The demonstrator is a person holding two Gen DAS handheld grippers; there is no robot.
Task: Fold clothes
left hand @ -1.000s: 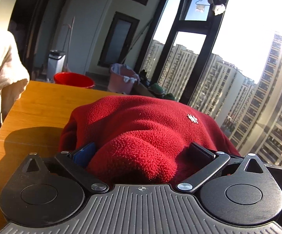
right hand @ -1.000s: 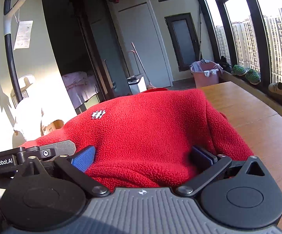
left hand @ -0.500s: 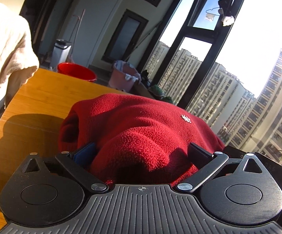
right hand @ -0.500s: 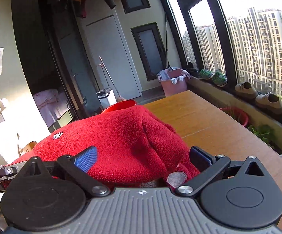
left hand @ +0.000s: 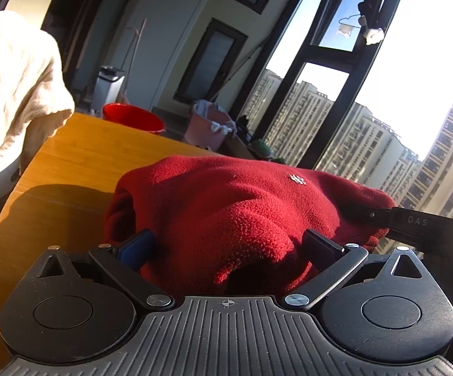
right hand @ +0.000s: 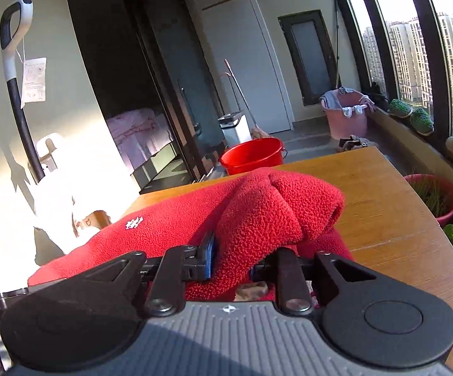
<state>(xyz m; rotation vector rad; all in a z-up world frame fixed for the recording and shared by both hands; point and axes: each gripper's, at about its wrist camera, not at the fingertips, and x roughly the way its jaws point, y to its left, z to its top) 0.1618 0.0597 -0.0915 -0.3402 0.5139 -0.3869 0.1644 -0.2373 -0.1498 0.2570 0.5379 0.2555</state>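
**Here, two grippers gather a red fleece on a sunlit table**

Right now the red fleece garment (left hand: 232, 206) lies bunched on a wooden table (left hand: 79, 156), filling the centre of both wrist views. A small white logo (right hand: 133, 221) shows on its upper surface.

In the left wrist view, the left gripper (left hand: 226, 244) sits at the lower middle of the frame with its fingers spread wide. A hump of fleece swells up between them. The pads flank the cloth loosely rather than squeezing it.

In the right wrist view, the right gripper (right hand: 242, 257) sits lower centre, and its jaws are closing to a narrow gap. A thick roll of fleece is pinched between them, with the blue pad (right hand: 209, 258) pressed into the cloth on the left side. The roll bulges up and to the right, above the fingers.

At the far right of the left view, a dark bar, apparently the other tool, touches the fleece's edge.

Behind the table, towards the top of both frames, stand a red bucket (right hand: 253, 155), a pink basket (right hand: 347, 114) and tall windows.

The step in hand looks like taking hold of one side of the garment to begin a fold. Next, the left fingers would likely need to close on their own bunch, so both sides can be lifted and spread evenly.
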